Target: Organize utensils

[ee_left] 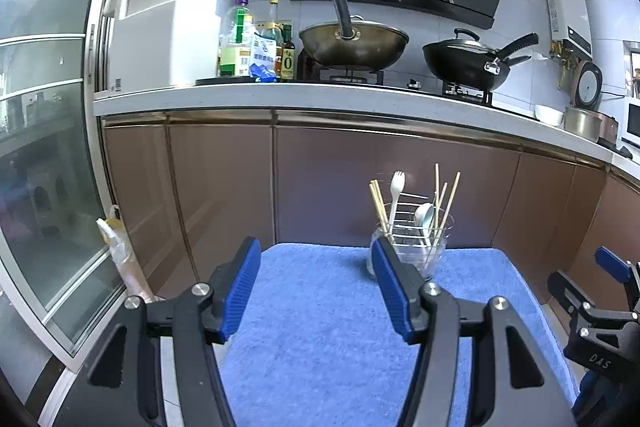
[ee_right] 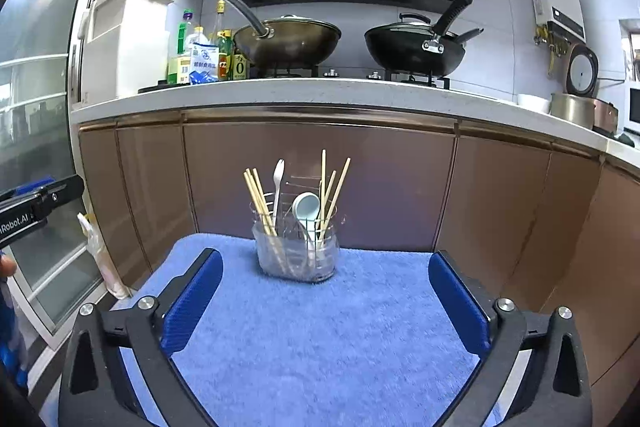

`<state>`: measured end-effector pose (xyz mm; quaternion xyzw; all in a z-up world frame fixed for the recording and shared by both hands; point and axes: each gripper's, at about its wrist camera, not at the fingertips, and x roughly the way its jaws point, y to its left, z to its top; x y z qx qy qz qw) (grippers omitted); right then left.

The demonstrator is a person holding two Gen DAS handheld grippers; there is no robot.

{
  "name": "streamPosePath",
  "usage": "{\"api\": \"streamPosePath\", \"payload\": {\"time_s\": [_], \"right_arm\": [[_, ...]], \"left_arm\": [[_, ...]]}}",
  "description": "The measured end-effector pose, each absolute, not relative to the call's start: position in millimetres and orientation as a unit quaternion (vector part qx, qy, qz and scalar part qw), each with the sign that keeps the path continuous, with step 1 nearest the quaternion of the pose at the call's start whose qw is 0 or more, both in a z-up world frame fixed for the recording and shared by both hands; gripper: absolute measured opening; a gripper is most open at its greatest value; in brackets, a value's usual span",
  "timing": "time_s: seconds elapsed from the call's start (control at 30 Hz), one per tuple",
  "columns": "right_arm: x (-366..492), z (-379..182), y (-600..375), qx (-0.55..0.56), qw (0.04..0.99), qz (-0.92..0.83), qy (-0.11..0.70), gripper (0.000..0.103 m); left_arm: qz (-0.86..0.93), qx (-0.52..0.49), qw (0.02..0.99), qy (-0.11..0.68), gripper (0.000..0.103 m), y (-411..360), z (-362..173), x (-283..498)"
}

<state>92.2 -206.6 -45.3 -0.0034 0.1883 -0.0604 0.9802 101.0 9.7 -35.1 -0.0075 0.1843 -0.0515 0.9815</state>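
A clear utensil holder (ee_right: 296, 255) with a wire rack stands at the far edge of the blue towel (ee_right: 320, 327); it also shows in the left wrist view (ee_left: 416, 247). It holds wooden chopsticks (ee_right: 258, 197), a white fork (ee_right: 278, 183) and a pale blue spoon (ee_right: 306, 211), all upright. My left gripper (ee_left: 316, 263) is open and empty above the towel, left of the holder. My right gripper (ee_right: 326, 271) is open and empty, in front of the holder with its fingers apart.
Brown cabinet doors (ee_right: 320, 179) rise just behind the towel. The counter above carries a wok (ee_right: 288, 43), a black pan (ee_right: 416, 49) and bottles (ee_right: 200, 55). A glass door (ee_left: 44, 147) stands at the left. A bag (ee_left: 118, 251) leans by the cabinet.
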Motion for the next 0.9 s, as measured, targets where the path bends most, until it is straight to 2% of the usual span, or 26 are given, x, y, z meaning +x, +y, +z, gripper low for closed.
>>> {"api": "streamPosePath", "payload": {"time_s": [0.9], "right_arm": [[42.1,-60.1,-228.4,-0.021,0.970,-0.137,0.198,0.103]], "left_arm": [[0.022,0.019,0.986,0.167,0.066,30.7,-51.5,54.2]]}}
